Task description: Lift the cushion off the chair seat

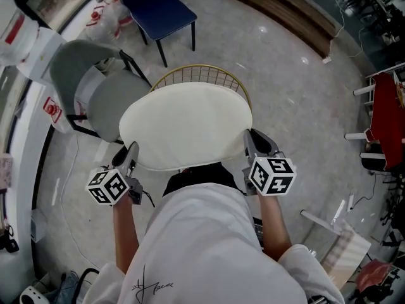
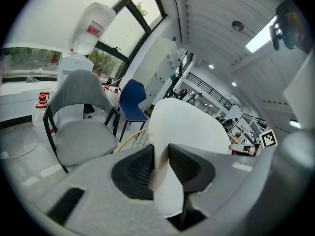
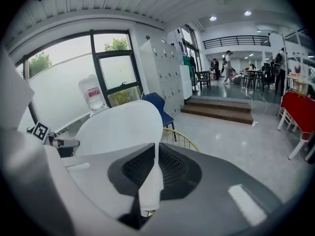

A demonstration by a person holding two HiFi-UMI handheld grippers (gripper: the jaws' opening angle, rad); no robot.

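Observation:
A round cream cushion [image 1: 186,125] hangs in the air above a gold wire chair [image 1: 201,75], whose backrest shows behind it. My left gripper [image 1: 130,156] is shut on the cushion's near left edge. My right gripper [image 1: 250,143] is shut on its near right edge. In the left gripper view the cushion [image 2: 189,127] is pinched between the dark pads [image 2: 138,170]. The right gripper view shows the cushion [image 3: 120,127] clamped thin between its pads [image 3: 172,166]. The chair seat is hidden under the cushion.
A grey chair [image 1: 95,94] stands close at the left, a blue chair [image 1: 155,8] behind it. A water dispenser [image 1: 25,40] lines the left wall. Wooden steps [image 1: 285,8] run at the back, a red table [image 1: 386,109] at the right.

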